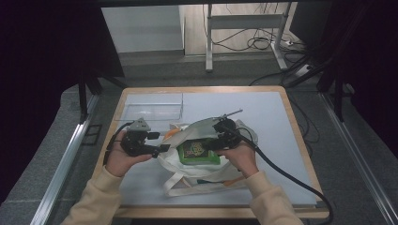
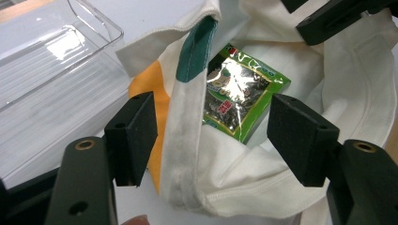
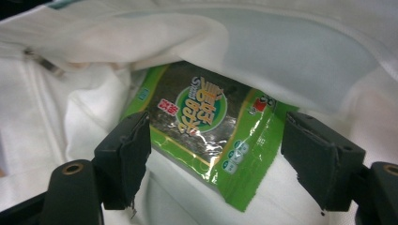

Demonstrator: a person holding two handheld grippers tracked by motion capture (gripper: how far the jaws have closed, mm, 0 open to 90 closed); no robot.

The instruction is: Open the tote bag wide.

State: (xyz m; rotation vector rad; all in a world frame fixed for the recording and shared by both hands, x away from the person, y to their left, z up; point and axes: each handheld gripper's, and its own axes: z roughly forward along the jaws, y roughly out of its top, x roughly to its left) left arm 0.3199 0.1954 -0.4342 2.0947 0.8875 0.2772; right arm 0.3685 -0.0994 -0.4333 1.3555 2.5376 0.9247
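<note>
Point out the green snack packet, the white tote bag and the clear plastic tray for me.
green snack packet [image 3: 206,140], right gripper view, on its printed front.
white tote bag [image 1: 197,171], high view, on the cloth below the opening.
clear plastic tray [image 2: 51,79], left gripper view, on its ribbed floor.
</note>
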